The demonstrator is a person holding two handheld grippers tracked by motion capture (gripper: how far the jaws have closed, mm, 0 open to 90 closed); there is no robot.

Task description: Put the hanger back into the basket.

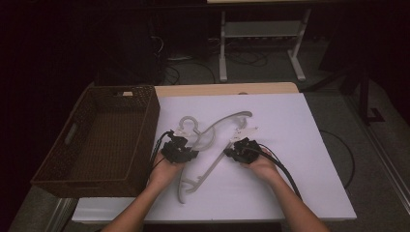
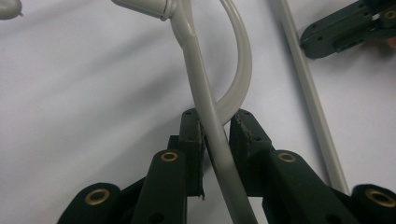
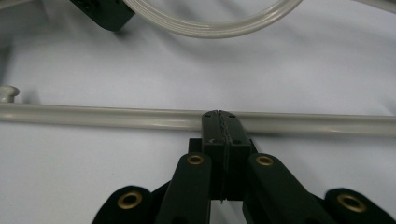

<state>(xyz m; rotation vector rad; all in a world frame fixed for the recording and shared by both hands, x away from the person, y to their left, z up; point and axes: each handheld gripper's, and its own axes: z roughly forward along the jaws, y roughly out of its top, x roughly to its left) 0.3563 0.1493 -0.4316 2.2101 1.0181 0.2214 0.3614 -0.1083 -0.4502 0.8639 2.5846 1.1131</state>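
- High view: pale grey plastic coat hanger [image 1: 209, 145] is lying flat on the white-covered bench [image 1: 300, 159], just beside the brown woven basket [image 1: 104, 140]; left gripper [image 1: 180, 145] and right gripper [image 1: 240, 148] are bracketing it. Risk: the two hands pulling unevenly could be twisting the hanger.
- Left gripper view: jaws are standing narrowly parted, closing on the hanger's arm [image 2: 212, 126] near the hook; the smooth rod could be slipping through.
- Right gripper view: jaws are pressing fully together, tips meeting the crossbar [image 3: 116, 119], apparently gripping nothing; a lift here would likely be missing it.
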